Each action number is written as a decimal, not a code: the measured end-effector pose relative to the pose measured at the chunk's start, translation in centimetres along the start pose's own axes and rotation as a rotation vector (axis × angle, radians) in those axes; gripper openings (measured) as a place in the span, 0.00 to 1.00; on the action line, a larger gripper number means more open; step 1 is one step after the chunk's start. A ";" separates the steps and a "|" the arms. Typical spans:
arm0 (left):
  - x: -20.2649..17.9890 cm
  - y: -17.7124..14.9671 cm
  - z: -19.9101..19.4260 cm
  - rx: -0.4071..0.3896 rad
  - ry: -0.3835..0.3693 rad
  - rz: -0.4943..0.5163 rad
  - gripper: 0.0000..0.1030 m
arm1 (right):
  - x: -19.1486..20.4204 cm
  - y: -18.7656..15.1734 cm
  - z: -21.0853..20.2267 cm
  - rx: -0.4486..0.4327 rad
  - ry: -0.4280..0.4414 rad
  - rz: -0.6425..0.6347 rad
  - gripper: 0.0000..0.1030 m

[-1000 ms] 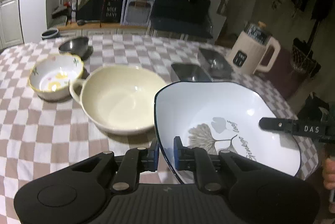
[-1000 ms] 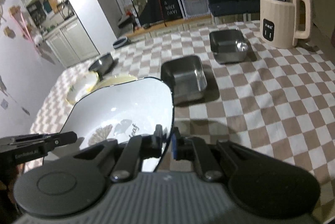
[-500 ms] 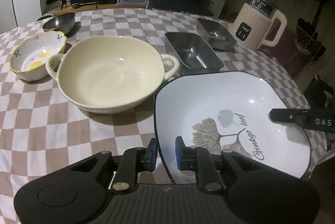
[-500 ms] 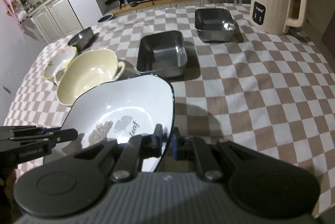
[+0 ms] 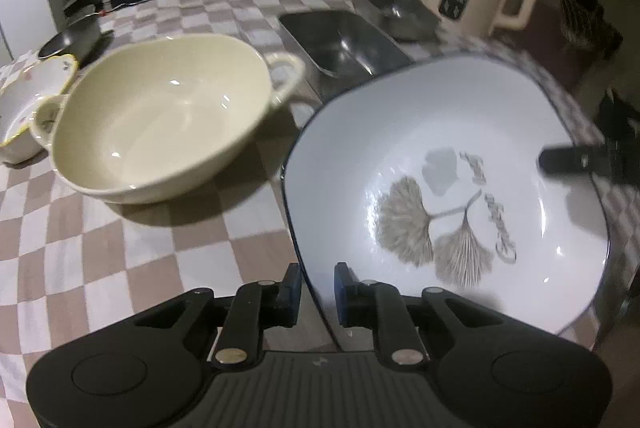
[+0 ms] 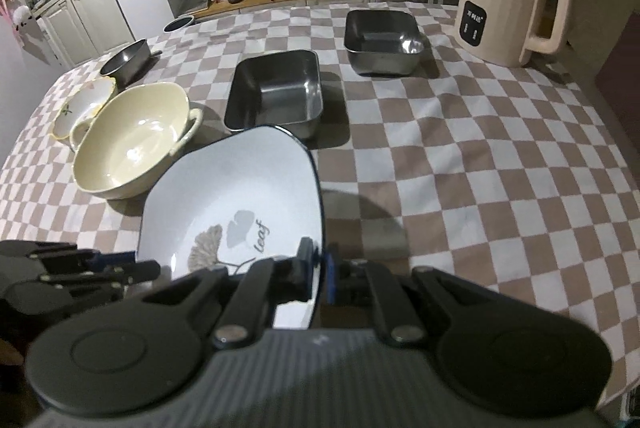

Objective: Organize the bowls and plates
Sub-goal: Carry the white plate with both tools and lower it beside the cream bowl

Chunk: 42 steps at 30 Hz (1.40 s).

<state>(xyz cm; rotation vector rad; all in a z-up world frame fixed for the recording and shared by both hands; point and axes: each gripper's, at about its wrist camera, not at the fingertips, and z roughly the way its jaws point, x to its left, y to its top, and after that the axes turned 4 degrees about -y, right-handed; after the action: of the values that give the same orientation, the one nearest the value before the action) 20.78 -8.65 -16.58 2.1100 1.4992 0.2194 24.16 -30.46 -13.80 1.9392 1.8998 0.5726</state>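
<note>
A white square plate (image 5: 440,163) with a dark rim and a ginkgo leaf print is held in the air over the near table edge. My left gripper (image 5: 317,286) is shut on its left rim; my right gripper (image 6: 318,270) is shut on its right rim. The plate also shows in the right wrist view (image 6: 236,203). A cream two-handled bowl (image 5: 160,111) sits on the checked tablecloth just left of the plate, also in the right wrist view (image 6: 128,143). A small flowered bowl (image 5: 28,99) with a yellow rim touches its far left side.
Two steel square containers (image 6: 276,91) (image 6: 382,41) stand beyond the plate. A dark small bowl (image 6: 126,61) sits far left. A cream electric kettle (image 6: 508,11) stands at the far right. The checked table (image 6: 480,167) ends at the near edge below the grippers.
Both grippers have carried the plate higher and a little forward; the cream bowl and steel containers now sit closer below in the left wrist view. The grip on both rims is unchanged.
</note>
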 end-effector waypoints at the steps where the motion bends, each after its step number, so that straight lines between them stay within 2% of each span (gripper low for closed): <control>1: -0.2 -0.1 0.0 -0.012 0.011 0.017 0.18 | 0.1 0.0 0.2 0.004 -0.008 -0.010 0.07; 3: -0.4 0.1 0.0 -0.019 0.018 0.041 0.18 | 0.2 0.1 0.5 0.004 -0.023 -0.027 0.08; 6: -0.1 0.5 -0.3 -0.037 0.006 0.021 0.18 | 0.0 0.4 1.0 0.018 -0.026 -0.025 0.08; 7: -0.3 0.6 -0.5 -0.049 0.001 0.028 0.08 | 0.0 0.4 1.1 0.019 -0.027 -0.028 0.09; 8: -0.5 0.7 -0.8 -0.066 -0.056 0.039 0.00 | 0.0 0.4 1.2 0.018 -0.026 -0.033 0.09; 10: -1.6 1.1 -1.2 -0.069 -0.119 0.052 0.01 | 0.1 0.5 1.4 0.017 -0.015 -0.042 0.09; 13: -3.7 1.1 -1.3 -0.053 -0.138 0.131 0.01 | 0.3 0.6 2.0 0.028 -0.021 -0.063 0.10; 15: -4.2 1.0 -1.3 -0.044 -0.138 0.144 0.01 | 0.4 0.7 2.6 0.044 -0.038 -0.072 0.11; 21: -2.3 1.2 -1.6 -0.063 -0.075 0.084 0.05 | -0.2 0.7 4.1 0.095 -0.054 -0.068 0.15; 23: -1.4 1.5 -1.8 -0.070 -0.050 0.047 0.13 | -0.2 0.7 4.2 0.095 -0.058 -0.074 0.15; 25: -0.5 1.6 -1.9 -0.075 -0.028 0.006 0.30 | -0.2 0.9 4.3 0.095 -0.060 -0.077 0.15; 27: 0.0 1.7 -1.8 -0.071 -0.008 -0.023 0.37 | -0.1 1.0 4.5 0.095 -0.063 -0.075 0.15; 29: 0.5 1.7 -1.4 -0.048 0.000 -0.045 0.36 | -0.1 1.0 4.6 0.097 -0.065 -0.075 0.16; 33: 1.2 1.5 -0.4 -0.002 -0.009 -0.087 0.34 | -0.3 0.9 4.8 0.105 -0.068 -0.080 0.16; 36: 1.3 1.5 0.0 0.011 -0.015 -0.093 0.21 | -0.3 0.8 4.9 0.113 -0.072 -0.084 0.16; 40: 1.1 1.5 -0.1 0.009 -0.031 -0.082 0.13 | -0.3 0.8 5.7 0.132 -0.084 -0.088 0.18; 42: 0.9 1.4 -0.2 0.005 -0.032 -0.073 0.13 | -0.2 0.8 6.1 0.142 -0.094 -0.096 0.19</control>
<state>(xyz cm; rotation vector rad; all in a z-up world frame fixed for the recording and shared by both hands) 22.23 -8.12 -15.86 2.0491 1.5569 0.1544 28.10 -30.59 -18.59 1.9103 2.0091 0.3210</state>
